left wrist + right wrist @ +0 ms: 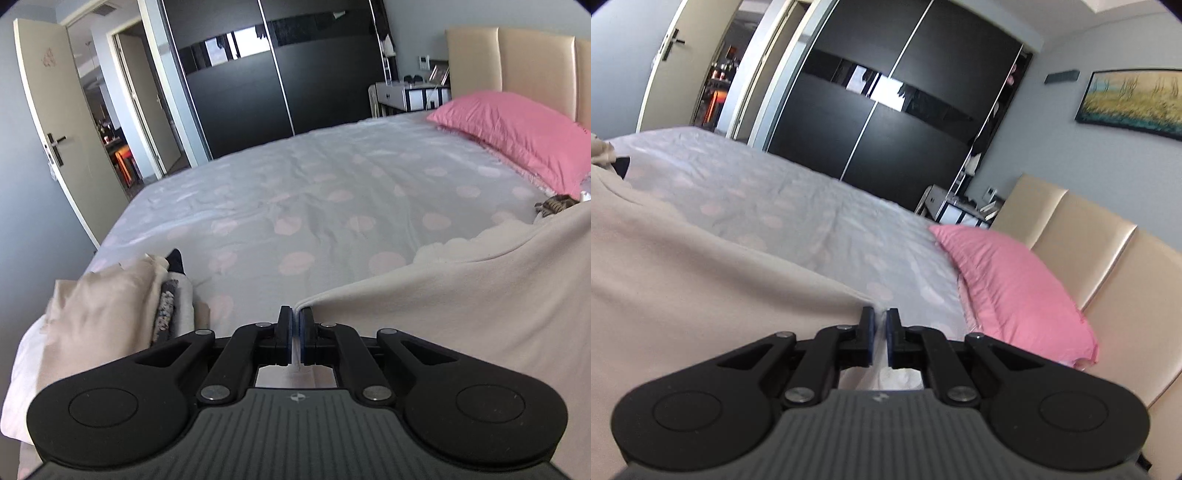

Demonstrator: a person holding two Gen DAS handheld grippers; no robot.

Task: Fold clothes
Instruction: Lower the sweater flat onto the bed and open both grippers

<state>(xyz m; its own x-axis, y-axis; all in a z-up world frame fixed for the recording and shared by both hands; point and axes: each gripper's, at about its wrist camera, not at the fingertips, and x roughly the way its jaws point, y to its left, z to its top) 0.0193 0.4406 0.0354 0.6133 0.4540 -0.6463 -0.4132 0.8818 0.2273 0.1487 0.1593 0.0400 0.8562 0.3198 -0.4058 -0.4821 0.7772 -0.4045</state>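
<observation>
A large cream garment (461, 306) hangs stretched over the bed, filling the right of the left wrist view and the left of the right wrist view (683, 280). My left gripper (296, 317) is shut on one corner of it, with the cloth pinched between the pads. My right gripper (881, 319) is nearly closed, only a thin slit between its pads, and grips the opposite corner where the taut edge ends at its left finger (867, 325). The cloth below both grippers is hidden.
A stack of folded clothes (110, 306) lies at the bed's near left corner. The bed (314, 192) has a grey sheet with pink dots, a pink pillow (1008, 280) and a cream headboard (1108, 266). A small dark patterned item (557, 204) lies by the pillow. A black wardrobe (266, 88) and an open door (55, 122) stand beyond.
</observation>
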